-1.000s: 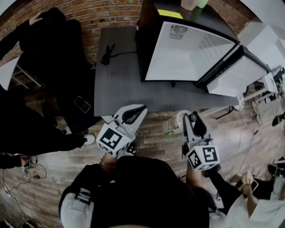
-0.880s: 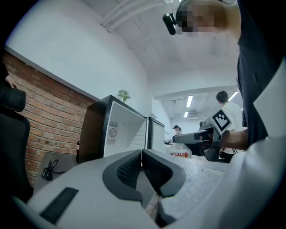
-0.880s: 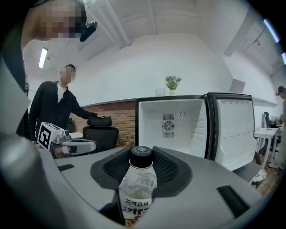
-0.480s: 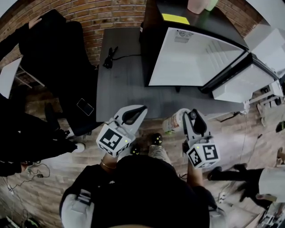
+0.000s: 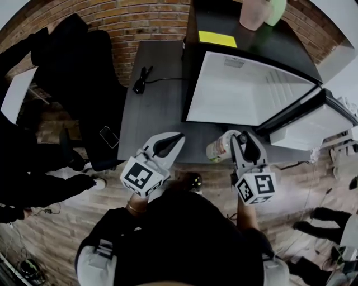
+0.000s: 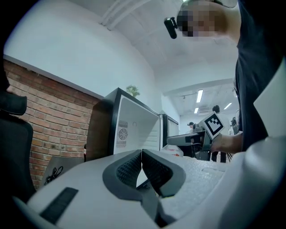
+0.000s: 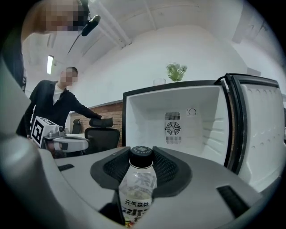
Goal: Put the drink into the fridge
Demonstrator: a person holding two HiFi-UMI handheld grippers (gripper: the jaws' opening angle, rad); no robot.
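Note:
The drink is a clear bottle with a black cap and a printed label. My right gripper is shut on it just below the cap. In the head view the bottle lies sideways in the right gripper, over the front edge of the grey table. The fridge stands on that table straight ahead, with its door swung open to the right and its white inside bare. My left gripper hangs to the left of the bottle. Its jaws are shut with nothing between them.
A black cable lies on the table left of the fridge. Two cups and a yellow sticker are on the fridge top. A black office chair with a phone stands at the left, and people stand around.
Both grippers have moved forward towards the table and the fridge, and the bottle has gone with the right one. The bottle has come from over the floor to the table's front edge.

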